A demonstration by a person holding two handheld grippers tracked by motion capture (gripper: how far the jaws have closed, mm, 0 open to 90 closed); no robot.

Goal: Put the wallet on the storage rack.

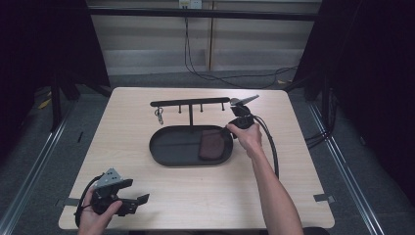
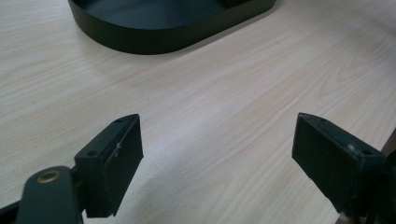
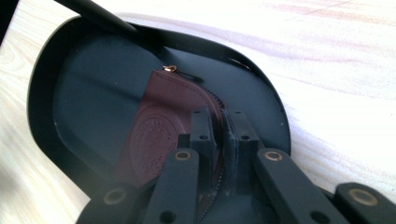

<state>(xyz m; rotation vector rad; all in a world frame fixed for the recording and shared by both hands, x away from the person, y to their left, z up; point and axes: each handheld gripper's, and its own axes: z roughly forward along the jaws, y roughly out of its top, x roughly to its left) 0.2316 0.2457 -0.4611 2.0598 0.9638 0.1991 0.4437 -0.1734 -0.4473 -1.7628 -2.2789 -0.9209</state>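
Two grippers sat far apart on the table [image 1: 195, 196]. The right gripper [image 3: 219, 126] had its jaws pinched together on the zipped edge of a maroon pouch [image 3: 154, 126], which lay at the right end of the black oval tray [image 3: 65, 93], probably so it could be set down flat. The left gripper [image 2: 217, 154] rested idle near the front left corner, jaws wide and empty. Much of the pouch was hidden behind the jaws, and its stamped emblem was unreadable.

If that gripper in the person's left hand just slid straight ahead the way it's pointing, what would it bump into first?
Probably the black oval tray. The left gripper stands open over bare table, and the tray's wall lies ahead, slightly to the left, so it might only graze it.
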